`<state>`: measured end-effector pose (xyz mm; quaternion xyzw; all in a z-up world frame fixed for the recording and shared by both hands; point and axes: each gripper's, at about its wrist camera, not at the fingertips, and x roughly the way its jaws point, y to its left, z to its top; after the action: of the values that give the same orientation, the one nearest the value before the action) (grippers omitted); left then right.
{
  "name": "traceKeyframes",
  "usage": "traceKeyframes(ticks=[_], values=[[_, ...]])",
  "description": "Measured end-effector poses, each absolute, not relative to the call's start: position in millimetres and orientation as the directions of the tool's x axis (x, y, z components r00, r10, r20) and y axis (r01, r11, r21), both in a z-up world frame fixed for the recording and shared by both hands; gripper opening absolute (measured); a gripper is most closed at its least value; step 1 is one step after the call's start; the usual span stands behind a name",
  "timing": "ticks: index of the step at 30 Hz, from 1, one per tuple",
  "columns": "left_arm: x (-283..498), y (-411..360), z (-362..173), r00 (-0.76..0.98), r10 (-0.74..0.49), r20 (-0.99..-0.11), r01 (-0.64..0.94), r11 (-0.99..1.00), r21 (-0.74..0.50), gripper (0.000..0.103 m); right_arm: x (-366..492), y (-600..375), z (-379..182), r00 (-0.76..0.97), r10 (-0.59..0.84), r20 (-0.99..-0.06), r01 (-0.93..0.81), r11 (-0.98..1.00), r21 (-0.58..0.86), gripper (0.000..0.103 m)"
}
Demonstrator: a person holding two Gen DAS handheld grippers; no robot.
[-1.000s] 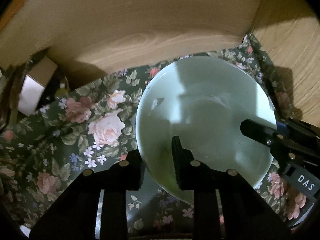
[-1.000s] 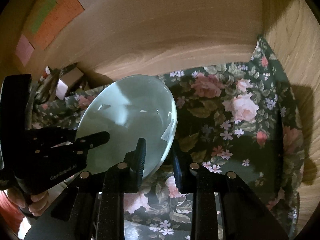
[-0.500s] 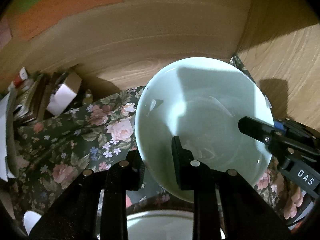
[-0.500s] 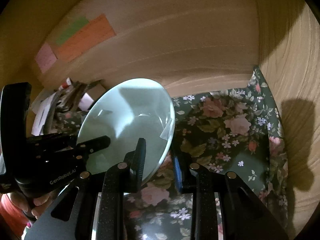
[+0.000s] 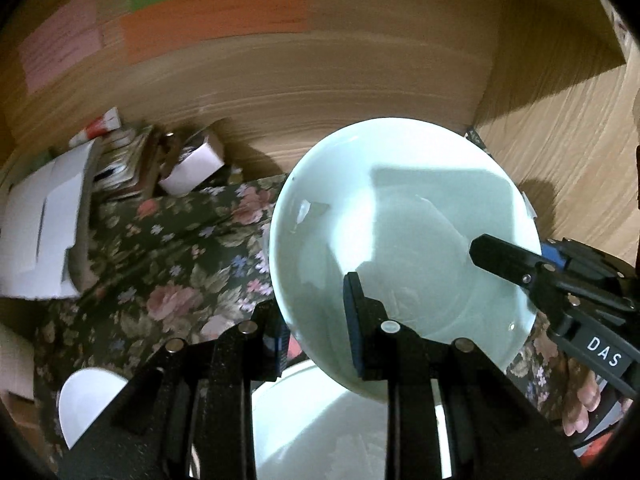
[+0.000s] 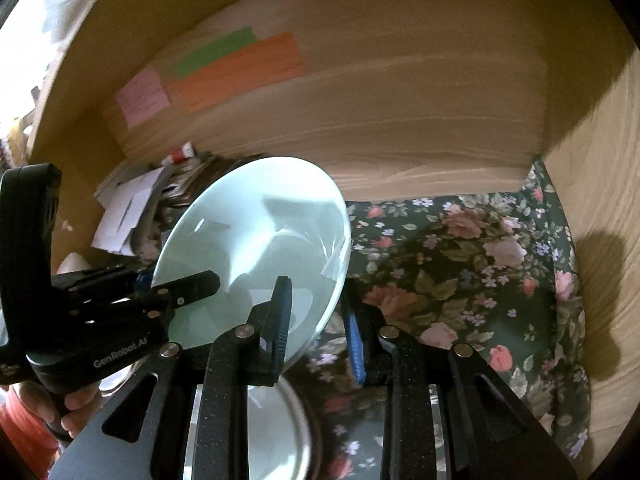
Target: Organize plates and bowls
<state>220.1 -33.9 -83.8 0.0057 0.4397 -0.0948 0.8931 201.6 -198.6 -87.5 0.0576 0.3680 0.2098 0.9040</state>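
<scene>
A pale green bowl (image 5: pixel 400 240) is held in the air, tilted, by both grippers. My left gripper (image 5: pixel 316 328) is shut on its near rim, one finger inside and one outside. My right gripper (image 6: pixel 316 316) is shut on the bowl's (image 6: pixel 256 240) right rim. Each gripper shows in the other's view: the right one (image 5: pixel 560 284) at the right, the left one (image 6: pixel 100 312) at the left. A second pale bowl (image 5: pixel 340 424) sits on the floral cloth below the lifted one; it also shows in the right wrist view (image 6: pixel 276 428). A small white bowl (image 5: pixel 88 400) sits lower left.
The floral cloth (image 6: pixel 480 264) covers a wooden shelf with a back wall (image 6: pixel 400 112) and a right side wall (image 6: pixel 604 200). Papers and small boxes (image 5: pixel 80 200) pile at the back left. Coloured paper notes (image 5: pixel 208 12) stick on the back wall.
Both grippers have lifted the green bowl up and back off the cloth. The bowl underneath, the small white bowl and the wall notes have come into view.
</scene>
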Motion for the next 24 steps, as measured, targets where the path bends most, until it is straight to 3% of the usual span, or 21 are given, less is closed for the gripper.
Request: traceKeyframes(ticks=[24], values=[[146.8,65.8,-78.9,0.649,-0.078,-0.757,0.003,0.995,-0.1,0.024,161.1,-96.9,-87.9,0.575,0.515,-0.636,-0.506,0.834,0.218,0.023]])
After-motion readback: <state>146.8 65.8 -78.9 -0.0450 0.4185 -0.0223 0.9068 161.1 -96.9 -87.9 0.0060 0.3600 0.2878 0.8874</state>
